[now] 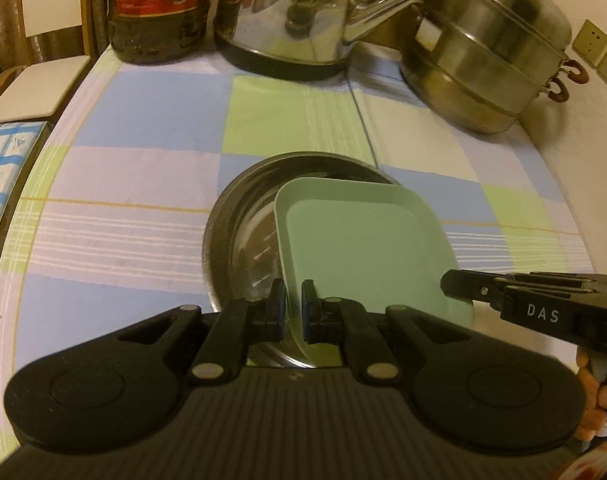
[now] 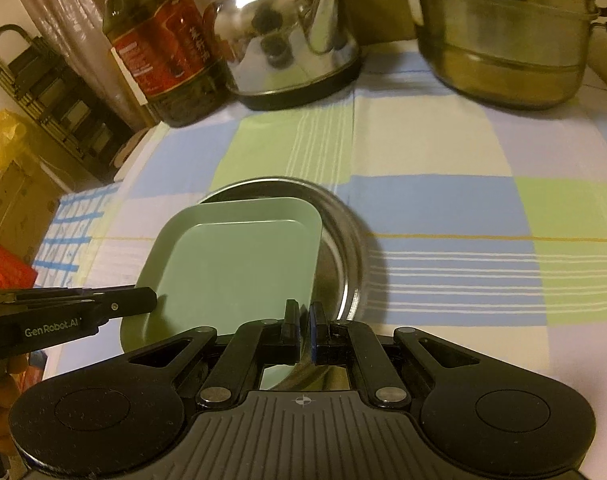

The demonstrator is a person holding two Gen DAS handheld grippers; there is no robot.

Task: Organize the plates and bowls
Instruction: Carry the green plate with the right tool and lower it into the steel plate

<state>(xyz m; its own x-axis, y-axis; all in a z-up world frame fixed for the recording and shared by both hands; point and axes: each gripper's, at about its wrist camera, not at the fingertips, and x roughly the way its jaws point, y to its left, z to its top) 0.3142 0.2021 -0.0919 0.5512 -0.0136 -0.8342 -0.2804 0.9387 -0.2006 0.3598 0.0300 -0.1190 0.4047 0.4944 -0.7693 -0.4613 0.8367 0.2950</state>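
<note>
Left gripper point(image 1: 292, 305) and right gripper point(image 2: 304, 326) pinching green tray point(image 1: 367, 248) rim, kettle point(image 1: 291, 16) behind

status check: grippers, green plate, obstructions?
Left gripper, right gripper both shut on green plate edges. Plate over steel dish. Kettle, steamer pot well behind.

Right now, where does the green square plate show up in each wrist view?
Left wrist view: the green plate sits lower centre, right of middle, over the round steel dish, its near left rim between the left gripper fingers.
Right wrist view: the plate sits lower centre, left of middle, its near right edge at the right gripper.
Shared landmark: the steel kettle at the back.
</note>
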